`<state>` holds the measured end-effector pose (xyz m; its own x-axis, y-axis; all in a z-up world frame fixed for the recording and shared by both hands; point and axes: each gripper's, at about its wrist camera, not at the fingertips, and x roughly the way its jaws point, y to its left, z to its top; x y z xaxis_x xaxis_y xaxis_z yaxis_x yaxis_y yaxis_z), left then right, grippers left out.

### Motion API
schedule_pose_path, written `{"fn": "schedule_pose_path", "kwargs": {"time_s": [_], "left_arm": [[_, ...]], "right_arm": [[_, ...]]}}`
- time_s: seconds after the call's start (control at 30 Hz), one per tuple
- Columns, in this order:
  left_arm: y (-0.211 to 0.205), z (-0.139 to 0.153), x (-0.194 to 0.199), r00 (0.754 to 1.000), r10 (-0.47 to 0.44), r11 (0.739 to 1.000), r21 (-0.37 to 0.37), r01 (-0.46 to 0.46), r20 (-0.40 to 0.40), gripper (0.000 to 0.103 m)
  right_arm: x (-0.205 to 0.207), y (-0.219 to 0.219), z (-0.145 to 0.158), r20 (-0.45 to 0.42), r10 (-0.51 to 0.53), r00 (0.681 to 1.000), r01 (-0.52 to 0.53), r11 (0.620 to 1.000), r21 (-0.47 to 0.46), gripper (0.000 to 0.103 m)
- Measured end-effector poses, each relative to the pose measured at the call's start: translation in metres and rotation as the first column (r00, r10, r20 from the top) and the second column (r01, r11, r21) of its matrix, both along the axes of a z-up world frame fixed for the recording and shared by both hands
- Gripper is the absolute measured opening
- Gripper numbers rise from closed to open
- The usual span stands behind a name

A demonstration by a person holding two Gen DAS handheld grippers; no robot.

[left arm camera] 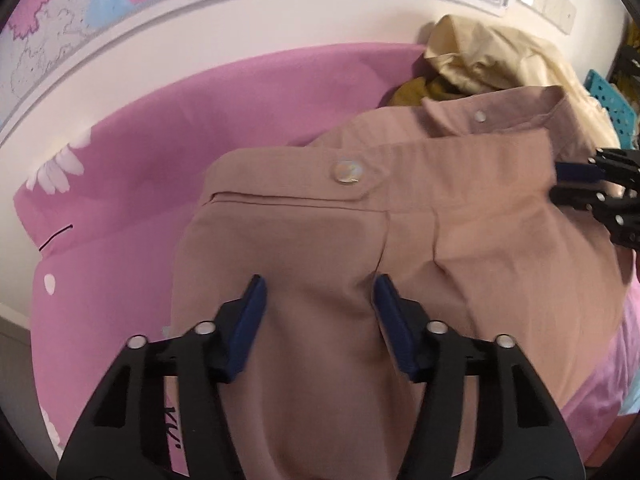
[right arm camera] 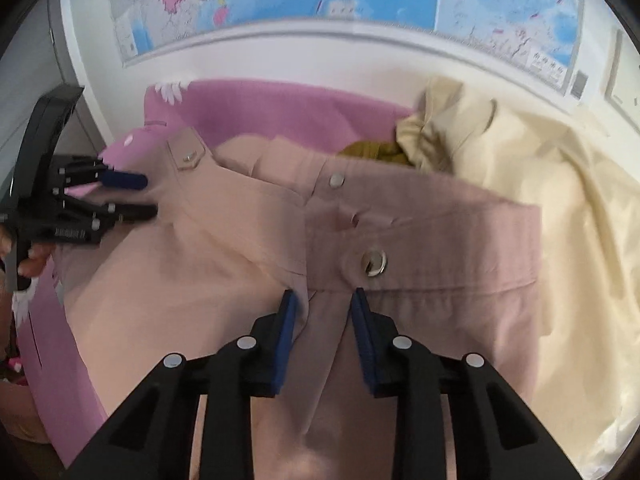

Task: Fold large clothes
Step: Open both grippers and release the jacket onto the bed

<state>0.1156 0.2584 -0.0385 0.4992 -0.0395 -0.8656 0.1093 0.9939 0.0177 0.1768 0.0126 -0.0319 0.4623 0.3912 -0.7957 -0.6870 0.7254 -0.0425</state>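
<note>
Dusty-pink trousers [right arm camera: 248, 248] fill the centre of both frames, waistband toward the top, lying on a pink bedsheet [left arm camera: 132, 152]. The left gripper [left arm camera: 318, 292] and right gripper [right arm camera: 324, 302] both hover spread apart over the fabric, grasping nothing. A cream garment [right arm camera: 532, 184] is heaped at upper right.

Cream garment [right arm camera: 520, 184] heaps right; pink sheet [left arm camera: 200, 92] lies bare left.
</note>
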Motion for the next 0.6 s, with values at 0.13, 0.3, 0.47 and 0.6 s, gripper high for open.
{"fn": "schedule_pose_path", "kwargs": {"time_s": [0.13,0.3,0.47,0.6], "left_arm": [[0.005,-0.001,0.000,1.000,0.024,1.000,0.000,-0.024,-0.001,0.039],[0.016,-0.001,0.004,0.998,0.066,0.998,-0.013,-0.066,-0.008,0.034],[0.012,0.000,0.003,0.998,0.067,0.998,-0.001,-0.067,0.005,0.035],[0.013,0.003,-0.001,0.997,0.074,0.997,-0.009,-0.074,0.020,0.035]], "right_arm": [[-0.005,0.000,-0.002,-0.018,0.021,1.000,-0.020,1.000,0.002,0.038],[-0.008,-0.015,0.002,-0.024,0.003,1.000,-0.002,1.000,0.013,0.030],[-0.014,-0.008,-0.015,0.027,0.005,1.000,-0.003,0.997,-0.079,0.002],[-0.013,-0.023,0.005,0.051,-0.047,0.998,0.046,0.999,0.028,0.003]]}}
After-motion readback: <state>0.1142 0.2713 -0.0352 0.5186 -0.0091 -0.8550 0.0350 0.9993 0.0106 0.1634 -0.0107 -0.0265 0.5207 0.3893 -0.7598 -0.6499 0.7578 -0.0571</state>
